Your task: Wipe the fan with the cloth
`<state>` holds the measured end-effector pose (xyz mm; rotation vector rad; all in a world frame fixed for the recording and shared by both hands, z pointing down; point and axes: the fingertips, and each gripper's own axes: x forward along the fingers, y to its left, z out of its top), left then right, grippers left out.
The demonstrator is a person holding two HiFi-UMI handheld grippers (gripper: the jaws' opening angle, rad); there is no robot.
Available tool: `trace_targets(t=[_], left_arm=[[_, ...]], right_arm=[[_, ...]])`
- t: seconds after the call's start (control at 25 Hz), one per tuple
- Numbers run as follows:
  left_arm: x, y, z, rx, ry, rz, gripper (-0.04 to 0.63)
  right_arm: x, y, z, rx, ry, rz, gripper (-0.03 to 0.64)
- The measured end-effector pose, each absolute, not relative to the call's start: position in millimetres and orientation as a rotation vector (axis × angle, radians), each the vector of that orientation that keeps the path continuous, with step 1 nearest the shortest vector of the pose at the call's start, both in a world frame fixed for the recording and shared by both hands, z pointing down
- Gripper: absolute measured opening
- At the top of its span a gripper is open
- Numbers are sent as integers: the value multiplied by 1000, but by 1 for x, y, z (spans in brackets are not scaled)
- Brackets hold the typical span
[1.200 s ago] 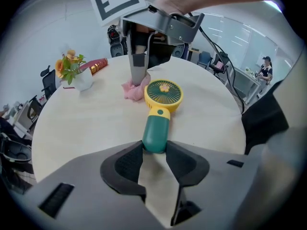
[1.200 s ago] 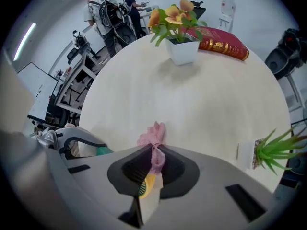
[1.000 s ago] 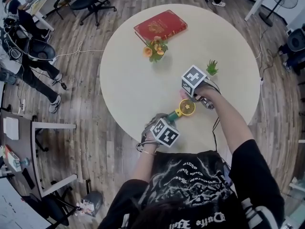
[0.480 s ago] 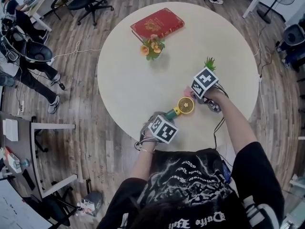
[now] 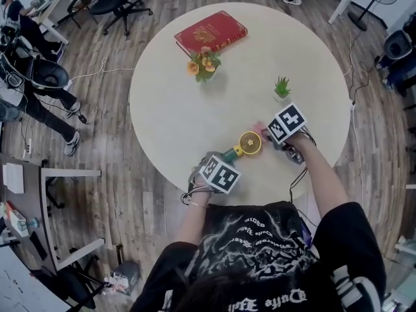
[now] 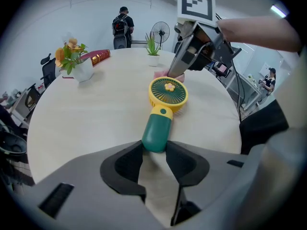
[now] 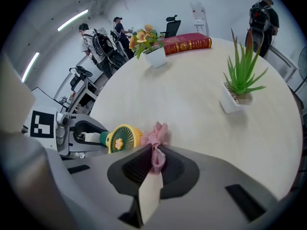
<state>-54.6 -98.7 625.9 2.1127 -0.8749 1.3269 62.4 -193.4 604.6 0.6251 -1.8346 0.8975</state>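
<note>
Two grippers are in use, one in each hand. Since a second ago the right gripper (image 7: 156, 153) has slid to the right in the head view, away from the fan's head. The small green plant (image 5: 281, 88), which it partly covered before, now shows fully. The left gripper (image 6: 154, 150) has kept its place.

I count one fan (image 6: 167, 94), one pink cloth (image 7: 157, 134), one red book (image 5: 210, 33), one pot of flowers (image 5: 203, 64) and one green plant.

The left gripper's jaws stand partly apart and are closed on the fan's green handle. The yellow head lies flat just beyond their tips. The right gripper's jaws are pressed together on the cloth. The cloth bunches out at their tips, just beside the fan's rim.

Everything lies on a round cream tabletop (image 5: 188, 116). Around it there are a wooden floor (image 5: 117, 174), office chairs and some standing people.
</note>
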Motion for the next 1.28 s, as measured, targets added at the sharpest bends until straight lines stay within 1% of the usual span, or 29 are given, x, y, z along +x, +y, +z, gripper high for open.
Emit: trace_targets(t=[0.2,0.6,0.84,1.28], left_arm=[[-53,-98,625,2111,-861,1333,170],[-51,-96,625,2097,-863,1360,170],[-51,-94,625,2082,-865,1365,170],[-51,-95,626,2130,-867,1358,170]], right_arm=[[67,-181,602,636,-1895,929,40],[73,-157,606,607,-1893,864,40],[73,-142,603,597,-1880,731,41],[58,-112,606,450,-1934,467,41]])
